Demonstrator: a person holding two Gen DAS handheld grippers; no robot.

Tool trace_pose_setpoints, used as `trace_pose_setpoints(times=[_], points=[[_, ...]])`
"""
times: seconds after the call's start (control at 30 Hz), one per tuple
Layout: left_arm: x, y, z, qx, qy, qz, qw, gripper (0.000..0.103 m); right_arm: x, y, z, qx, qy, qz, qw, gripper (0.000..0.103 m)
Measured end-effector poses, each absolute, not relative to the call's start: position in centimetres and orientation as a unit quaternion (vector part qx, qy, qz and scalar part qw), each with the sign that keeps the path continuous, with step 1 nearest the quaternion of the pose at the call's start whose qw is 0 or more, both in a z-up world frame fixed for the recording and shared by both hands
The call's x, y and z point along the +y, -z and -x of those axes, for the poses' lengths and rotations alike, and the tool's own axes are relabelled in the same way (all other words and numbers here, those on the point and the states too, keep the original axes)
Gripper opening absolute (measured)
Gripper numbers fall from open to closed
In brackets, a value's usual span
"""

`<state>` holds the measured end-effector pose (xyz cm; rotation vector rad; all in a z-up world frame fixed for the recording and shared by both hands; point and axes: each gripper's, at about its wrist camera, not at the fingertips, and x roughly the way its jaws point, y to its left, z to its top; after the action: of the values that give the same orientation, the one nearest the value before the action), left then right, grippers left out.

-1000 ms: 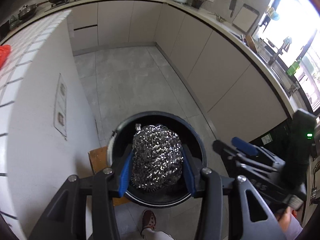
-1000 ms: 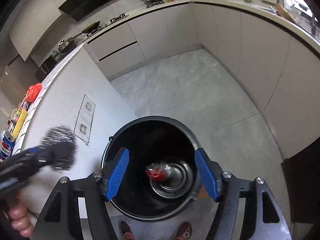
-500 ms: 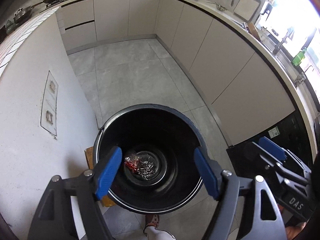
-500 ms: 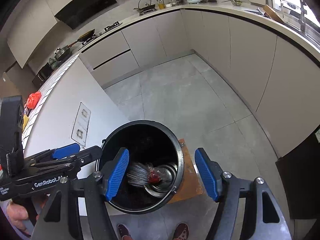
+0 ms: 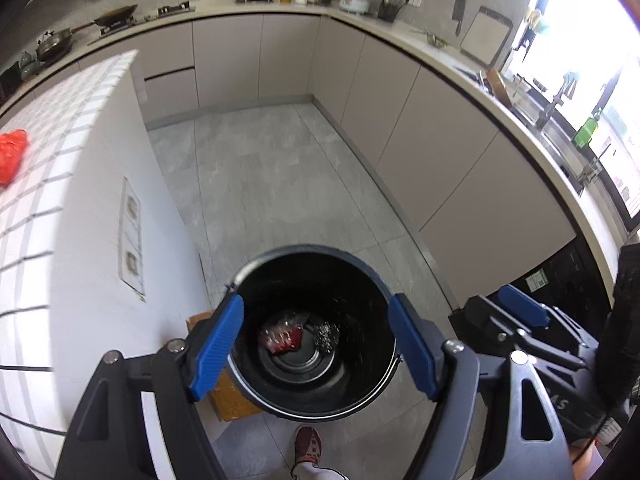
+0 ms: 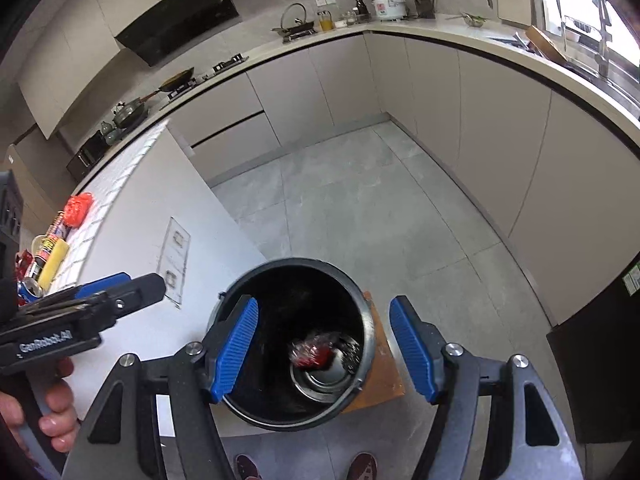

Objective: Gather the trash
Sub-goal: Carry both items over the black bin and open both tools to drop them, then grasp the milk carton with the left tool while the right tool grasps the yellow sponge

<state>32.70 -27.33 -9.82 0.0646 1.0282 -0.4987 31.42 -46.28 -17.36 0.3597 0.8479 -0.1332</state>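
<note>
A black round trash bin point(image 5: 372, 280) stands on the floor beside the white island; it also shows in the right wrist view point(image 6: 366, 308). At its bottom lie a red crumpled wrapper point(image 5: 282, 336) and a steel wool scrubber point(image 5: 328, 336); both show in the right wrist view, the wrapper point(image 6: 314, 352) and the scrubber point(image 6: 352, 350). My left gripper point(image 5: 316, 346) is open and empty above the bin. My right gripper point(image 6: 324, 346) is open and empty above the bin. On the island top lie a red bag point(image 6: 78, 208), a yellow packet point(image 6: 52, 264) and cans point(image 6: 28, 288).
The white tiled island point(image 5: 60, 184) rises to the left of the bin. A wooden board point(image 6: 384, 372) lies under the bin. Beige cabinets point(image 5: 460, 160) run along the back and right. Grey tiled floor point(image 5: 272, 176) stretches beyond the bin. The person's shoes point(image 6: 360, 466) are below.
My left gripper opened and dropped the steel wool scrubber into the bin, then rose. Both grippers have pulled back and up, so the island top comes into view.
</note>
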Motion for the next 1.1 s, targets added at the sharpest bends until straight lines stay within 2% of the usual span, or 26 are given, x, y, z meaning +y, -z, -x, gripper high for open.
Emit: trace_pose_setpoints(times=[0.27,0.5,0.77,1.1], points=[[-21.8,5.7,-32.0,0.456,0.22,-0.017,0.862,0.077,-41.1,13.9,-32.6,0.383,0.029,-0.151,0.911,0.079],[-15.3,2.2,-31.2,0.438,0.196,-0.005,0.877,0.077,-35.4,10.6,-33.3,0.362,-0.003,-0.139,0.922,0.081],[-3.6,-0.1,-31.8,0.423,0.12,0.019,0.898,0.077,-25.5,8.0,-36.2,0.357,-0.056,-0.122,0.924,0.081],[12.7,-0.7,-33.3,0.413,0.033,0.042,0.909,0.077,-13.2,8.1,-40.3,0.364,-0.086,-0.121,0.92,0.081]])
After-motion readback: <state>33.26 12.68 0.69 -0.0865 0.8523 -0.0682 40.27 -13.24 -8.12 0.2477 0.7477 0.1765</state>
